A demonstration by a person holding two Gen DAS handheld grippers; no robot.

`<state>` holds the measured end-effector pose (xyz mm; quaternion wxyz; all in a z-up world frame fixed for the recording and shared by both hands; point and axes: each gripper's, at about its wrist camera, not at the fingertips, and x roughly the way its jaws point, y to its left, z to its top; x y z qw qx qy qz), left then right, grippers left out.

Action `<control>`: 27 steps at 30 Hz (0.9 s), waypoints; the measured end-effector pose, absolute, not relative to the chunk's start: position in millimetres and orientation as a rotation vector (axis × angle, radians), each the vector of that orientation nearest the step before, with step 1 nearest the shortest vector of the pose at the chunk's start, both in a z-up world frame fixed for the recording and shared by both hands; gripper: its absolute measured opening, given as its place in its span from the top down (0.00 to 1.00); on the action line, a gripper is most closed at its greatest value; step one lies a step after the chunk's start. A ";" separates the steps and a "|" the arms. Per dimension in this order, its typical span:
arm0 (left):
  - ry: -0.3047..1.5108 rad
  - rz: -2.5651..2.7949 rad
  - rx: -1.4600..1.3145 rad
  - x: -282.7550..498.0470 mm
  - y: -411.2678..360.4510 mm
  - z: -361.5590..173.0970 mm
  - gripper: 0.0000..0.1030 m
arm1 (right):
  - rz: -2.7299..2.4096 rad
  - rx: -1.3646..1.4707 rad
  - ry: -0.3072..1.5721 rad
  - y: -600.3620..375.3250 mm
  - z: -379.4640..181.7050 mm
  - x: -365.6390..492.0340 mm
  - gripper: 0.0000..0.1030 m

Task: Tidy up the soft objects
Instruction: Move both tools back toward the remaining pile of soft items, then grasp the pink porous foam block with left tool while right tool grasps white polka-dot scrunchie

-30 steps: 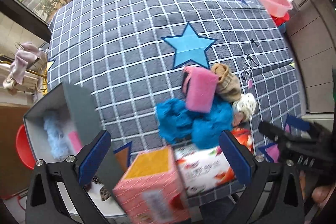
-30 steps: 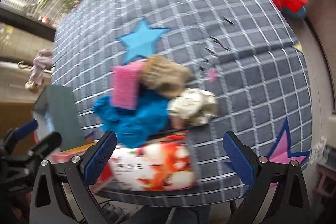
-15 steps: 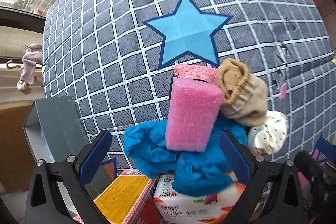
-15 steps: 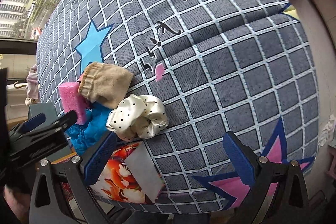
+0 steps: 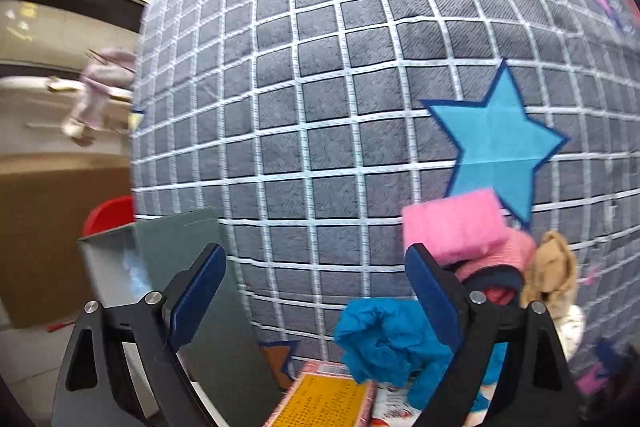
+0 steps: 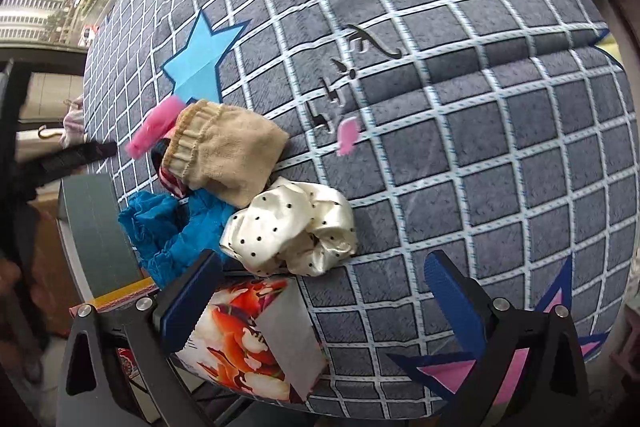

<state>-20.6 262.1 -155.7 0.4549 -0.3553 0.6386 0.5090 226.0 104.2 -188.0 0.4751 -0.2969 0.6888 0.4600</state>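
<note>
On the grey grid-patterned cloth with stars (image 5: 320, 107) covering the table, the soft things lay heaped at the near edge. The left gripper (image 5: 316, 291) was closing, yet nothing sat between its jaws. The pink foam sponge block (image 5: 452, 227) lay just beyond its right finger, at the lower right of the left wrist view, its long axis running roughly across the frame. The right gripper (image 6: 320, 303) hung spread and empty, the cream polka-dot satin scrunchie (image 6: 292, 227) just above its gap — probably the nearer pick. The beige knitted sock (image 6: 224, 151) lay further up-left; the crumpled blue cloth (image 6: 168, 231) lay left, beside a grey open box (image 5: 120, 263).
</note>
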 end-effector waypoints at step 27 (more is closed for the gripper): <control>1.515 1.016 -1.309 12.6 297.4 -236.4 0.06 | 1.168 -0.863 1.653 136.7 -220.8 183.8 0.01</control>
